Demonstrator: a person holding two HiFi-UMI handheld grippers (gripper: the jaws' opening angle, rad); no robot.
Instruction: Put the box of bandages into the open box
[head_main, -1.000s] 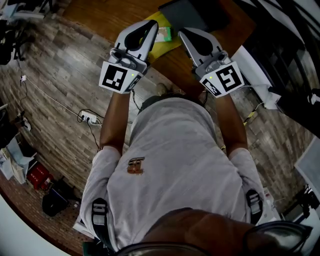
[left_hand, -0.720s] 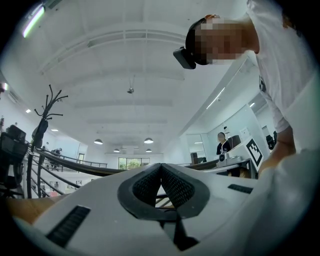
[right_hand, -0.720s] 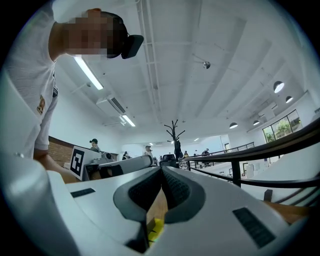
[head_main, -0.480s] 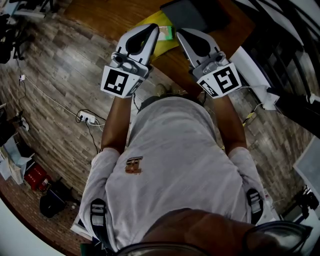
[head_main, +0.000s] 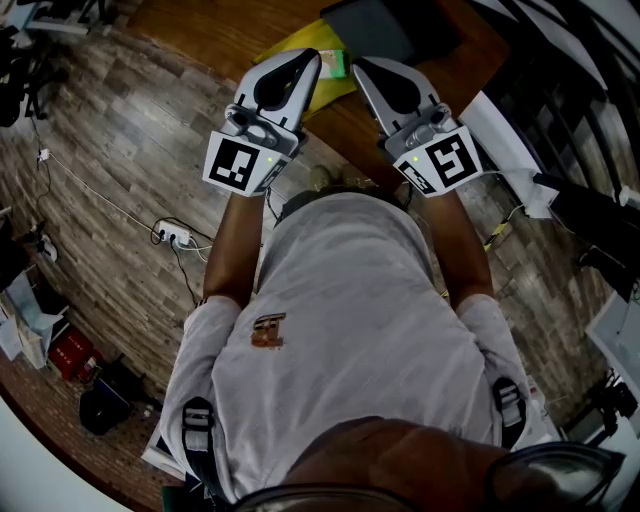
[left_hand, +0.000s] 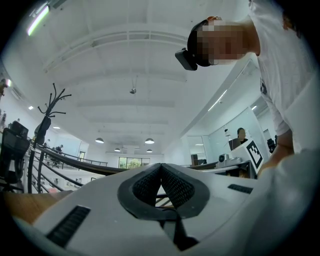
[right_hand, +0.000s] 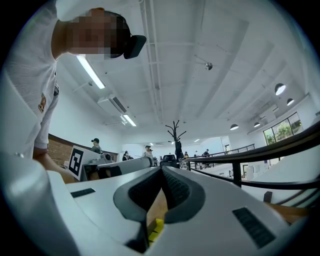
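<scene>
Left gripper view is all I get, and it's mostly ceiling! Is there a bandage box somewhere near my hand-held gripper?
Observer: Yes. The head view shows a small green box on a yellow sheet on the wooden table, just ahead of the left hand-held gripper.
Operator: Is the other one holding something?
Observer: No. The right hand-held gripper has its jaws shut together, with nothing between them.
Operator: Where's the open box?
Observer: A dark grey rectangular thing lies beyond the green box. I can't tell whether it is the open box.
</scene>
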